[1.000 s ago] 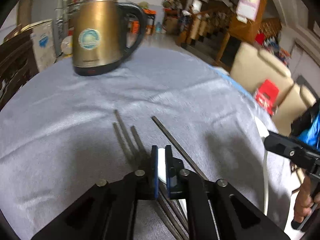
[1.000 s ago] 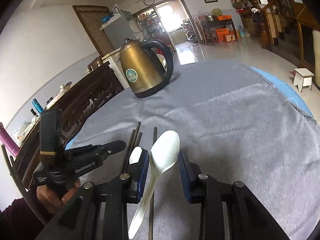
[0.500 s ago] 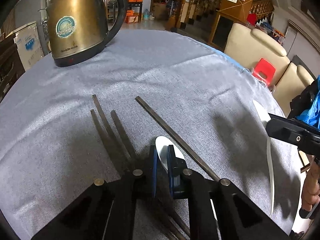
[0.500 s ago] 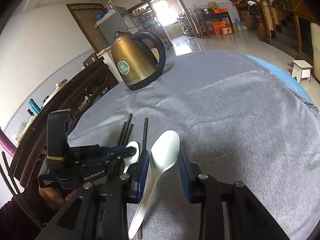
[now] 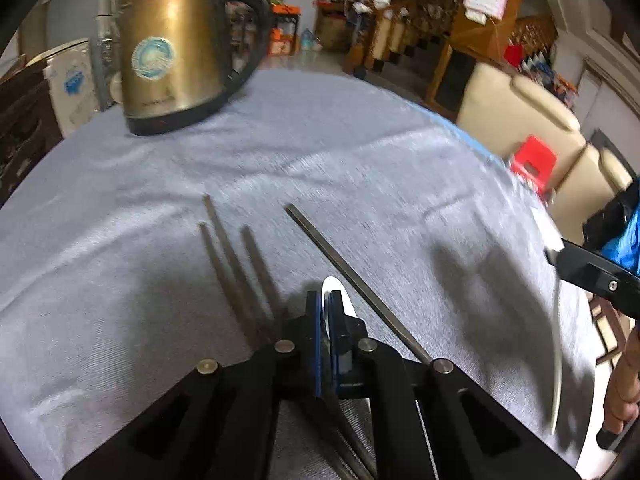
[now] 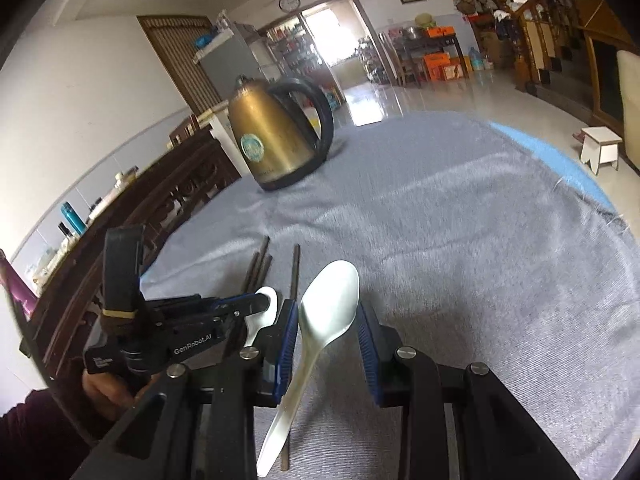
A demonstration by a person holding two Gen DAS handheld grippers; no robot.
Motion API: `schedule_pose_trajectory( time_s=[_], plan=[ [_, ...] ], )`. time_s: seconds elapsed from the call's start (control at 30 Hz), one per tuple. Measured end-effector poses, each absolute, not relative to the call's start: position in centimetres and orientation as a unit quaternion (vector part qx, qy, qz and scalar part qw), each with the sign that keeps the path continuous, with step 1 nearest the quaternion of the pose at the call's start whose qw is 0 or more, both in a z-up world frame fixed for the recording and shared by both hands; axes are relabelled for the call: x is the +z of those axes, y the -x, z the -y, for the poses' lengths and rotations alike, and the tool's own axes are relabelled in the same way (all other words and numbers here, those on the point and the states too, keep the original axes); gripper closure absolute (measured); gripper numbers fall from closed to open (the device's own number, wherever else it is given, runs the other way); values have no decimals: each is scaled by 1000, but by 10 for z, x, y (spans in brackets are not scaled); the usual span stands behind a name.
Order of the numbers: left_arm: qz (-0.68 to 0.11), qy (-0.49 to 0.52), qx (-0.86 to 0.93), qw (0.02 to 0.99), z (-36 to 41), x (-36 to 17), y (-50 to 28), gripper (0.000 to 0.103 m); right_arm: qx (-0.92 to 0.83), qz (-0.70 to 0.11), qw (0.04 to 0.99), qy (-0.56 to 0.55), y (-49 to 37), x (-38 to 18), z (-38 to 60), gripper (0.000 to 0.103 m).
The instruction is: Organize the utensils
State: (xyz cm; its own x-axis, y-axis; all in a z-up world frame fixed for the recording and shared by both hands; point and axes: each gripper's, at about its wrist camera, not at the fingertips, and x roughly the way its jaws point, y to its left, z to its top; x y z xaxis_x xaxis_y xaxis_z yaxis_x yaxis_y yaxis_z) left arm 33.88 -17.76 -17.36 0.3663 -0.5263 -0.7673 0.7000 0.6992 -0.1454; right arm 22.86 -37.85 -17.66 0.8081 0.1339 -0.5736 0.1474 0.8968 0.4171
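Two white spoons, one per gripper. Left gripper (image 5: 329, 312) has just been closing, now clamped on small spoon (image 5: 334, 286) edge-on, near front edge of grey tablecloth (image 5: 360, 168). Right gripper (image 6: 328, 320) gripping large spoon (image 6: 330, 300) by its bowl, handle hanging down, raised off the cloth. Four dark chopsticks (image 5: 236, 256) flat mid-cloth: three bunched, one apart. One brass kettle (image 5: 172, 48) by far edge; contents not visible.

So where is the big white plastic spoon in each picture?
Left wrist view: the big white plastic spoon hangs at the far right edge, held by the right gripper.
Right wrist view: bottom centre, between that gripper's blue pads.
Shared landmark: the gold kettle with a black handle.
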Motion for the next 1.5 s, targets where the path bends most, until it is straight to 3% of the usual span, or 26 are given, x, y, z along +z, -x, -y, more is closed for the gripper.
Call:
schedule_pose_trajectory(
  time_s=[0.47,0.77,1.07,1.5],
  plan=[
    [-345,10,-242,907,65,-112,-296,100,-45,-173,961,-211,-141,-113,340,71],
    [-235,91,-160,954,-2,-59,-208,100,-58,-87,985,-137,-96,-85,282,71],
    [-152,102,-171,968,25,-34,-150,100,-60,-66,993,-79,-86,-93,243,71],
    [-118,66,-154,979,52,-68,-124,100,-61,-59,996,-20,-82,-123,224,71]
  ],
)
